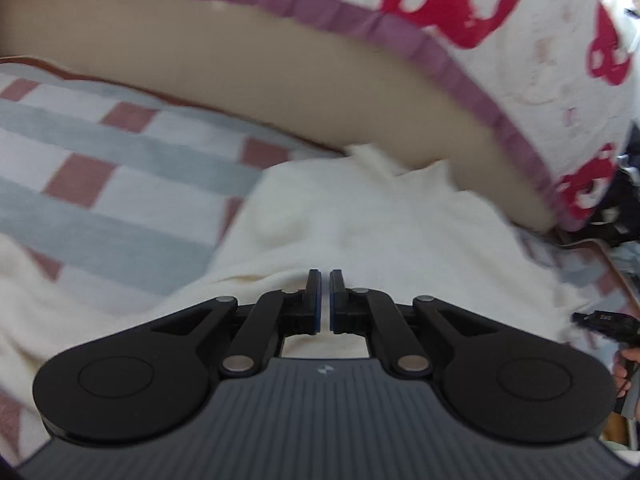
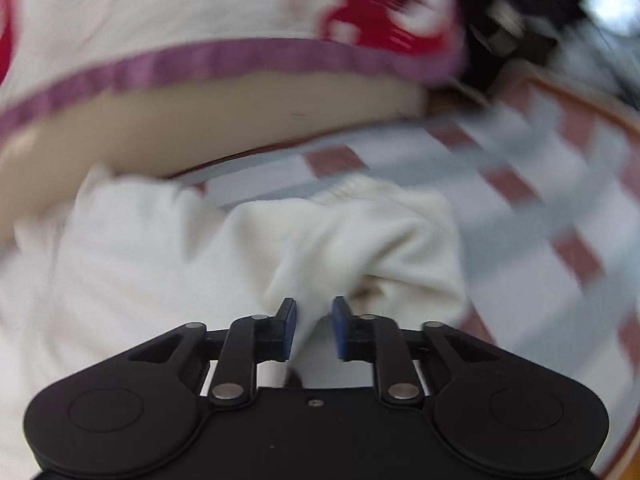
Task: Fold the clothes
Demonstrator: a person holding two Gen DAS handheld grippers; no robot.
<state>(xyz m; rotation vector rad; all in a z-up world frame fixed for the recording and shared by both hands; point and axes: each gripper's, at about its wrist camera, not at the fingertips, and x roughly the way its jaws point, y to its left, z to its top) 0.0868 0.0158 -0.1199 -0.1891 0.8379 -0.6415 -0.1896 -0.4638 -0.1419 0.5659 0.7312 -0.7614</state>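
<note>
A cream knit garment lies spread on a checked blanket. My left gripper sits low over its near part with the jaws almost together, and a thin ridge of the cream cloth runs up into the slit between the pads. In the right wrist view a bunched fold of the same garment tapers down into my right gripper. That gripper's jaws stand a little apart with the thick fold filling the gap and touching both blue pads. The picture is blurred.
The blanket, with grey stripes and reddish squares, covers the surface. Behind the garment lies a white quilt with red prints and a purple border, its beige underside showing. A person's hand is at the right edge. Dark clutter sits beyond the quilt.
</note>
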